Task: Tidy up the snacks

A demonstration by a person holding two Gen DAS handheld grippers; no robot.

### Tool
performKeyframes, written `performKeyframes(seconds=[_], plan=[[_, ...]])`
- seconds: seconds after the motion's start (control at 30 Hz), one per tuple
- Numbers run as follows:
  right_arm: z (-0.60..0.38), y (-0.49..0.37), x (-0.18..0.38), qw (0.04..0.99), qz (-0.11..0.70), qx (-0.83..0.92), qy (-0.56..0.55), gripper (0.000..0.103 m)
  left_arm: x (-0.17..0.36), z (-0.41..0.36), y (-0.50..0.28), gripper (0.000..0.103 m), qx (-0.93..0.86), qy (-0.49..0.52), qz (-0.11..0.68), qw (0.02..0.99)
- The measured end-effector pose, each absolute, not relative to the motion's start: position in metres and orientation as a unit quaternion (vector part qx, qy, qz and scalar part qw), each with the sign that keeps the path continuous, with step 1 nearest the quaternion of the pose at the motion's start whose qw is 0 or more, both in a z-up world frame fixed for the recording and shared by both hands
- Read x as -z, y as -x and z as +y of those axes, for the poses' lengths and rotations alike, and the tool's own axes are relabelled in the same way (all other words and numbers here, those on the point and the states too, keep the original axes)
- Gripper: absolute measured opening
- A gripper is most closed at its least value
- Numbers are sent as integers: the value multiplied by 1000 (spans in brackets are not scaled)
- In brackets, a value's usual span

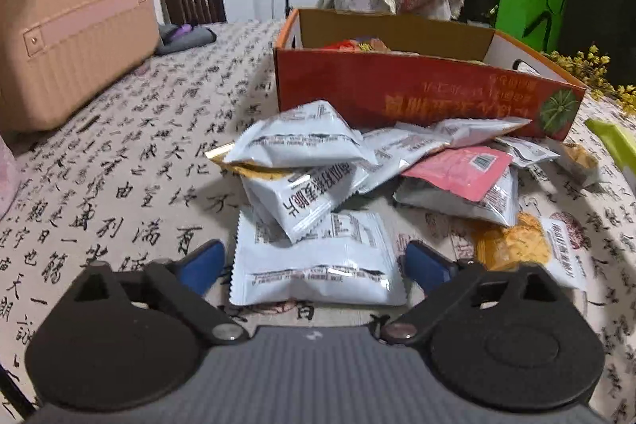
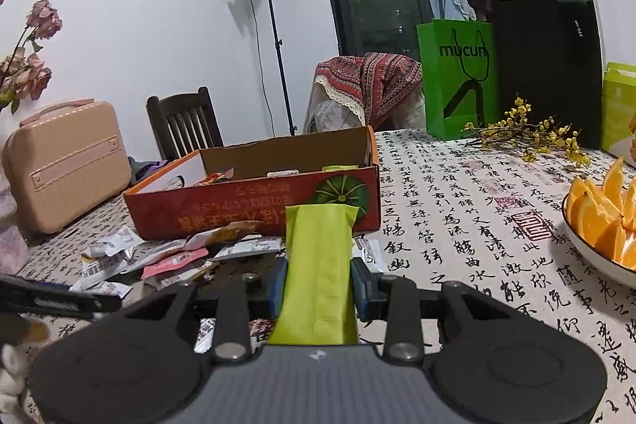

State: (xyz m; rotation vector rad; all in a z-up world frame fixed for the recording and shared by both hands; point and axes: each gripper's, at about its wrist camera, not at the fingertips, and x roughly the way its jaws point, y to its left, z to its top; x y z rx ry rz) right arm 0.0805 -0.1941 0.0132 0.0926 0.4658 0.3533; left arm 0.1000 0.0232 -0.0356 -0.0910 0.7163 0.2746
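Note:
A pile of snack packets lies on the table in front of an open red cardboard box. My left gripper is open, its blue fingers on either side of a white packet that lies flat on the cloth. More white packets and a pink packet lie behind it. My right gripper is shut on a long lime-green packet and holds it above the table, in front of the red box. The box holds some snacks.
A pink suitcase stands at the left. A bowl of orange wedges sits at the right edge. A green bag, a black bag and yellow flowers stand at the back. Chairs stand behind the table.

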Motion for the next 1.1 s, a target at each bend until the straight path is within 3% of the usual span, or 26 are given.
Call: performKeyframes(seconds=[0.03,0.17,0.3,0.37,0.6,0.67,0.77,0.9,0.93,1.0,1.03,1.07,1.1], plan=[[-194,-81,-13,956,230,-174,-46,33,36,23,-99,99,-135,46,349,926],[-196,-80,-13,956,230,-175,-49,33,32,23,-92,71,-133,49,340,930],[-198,-78,-13,956,228,-179,-52,33,28,18,-80,62,-114,46,330,936],[-198,-78,-13,955,228,-182,-52,33,26,13,-73,49,-103,37,320,941],[-197,-76,-13,954,227,-186,-55,33,14,1,-62,35,-73,33,298,951],[-197,-75,-13,955,226,-185,-56,33,11,-2,-60,9,-68,28,290,954],[-199,-74,-14,956,225,-182,-57,33,6,-4,-57,7,-62,23,279,958],[-199,-73,-14,955,224,-184,-57,33,4,-8,-58,7,-53,19,276,959],[-199,-72,-14,955,224,-184,-57,33,5,-8,-59,11,-53,23,281,958],[-200,-71,-14,955,224,-184,-58,33,8,-8,-61,34,-45,30,292,955],[-200,-71,-14,955,223,-184,-58,33,9,-10,-62,61,-41,32,295,954],[-201,-71,-14,956,223,-184,-58,33,11,-13,-62,76,-41,30,295,954],[-201,-70,-14,956,223,-183,-58,33,11,-17,-63,77,-38,26,294,955]])
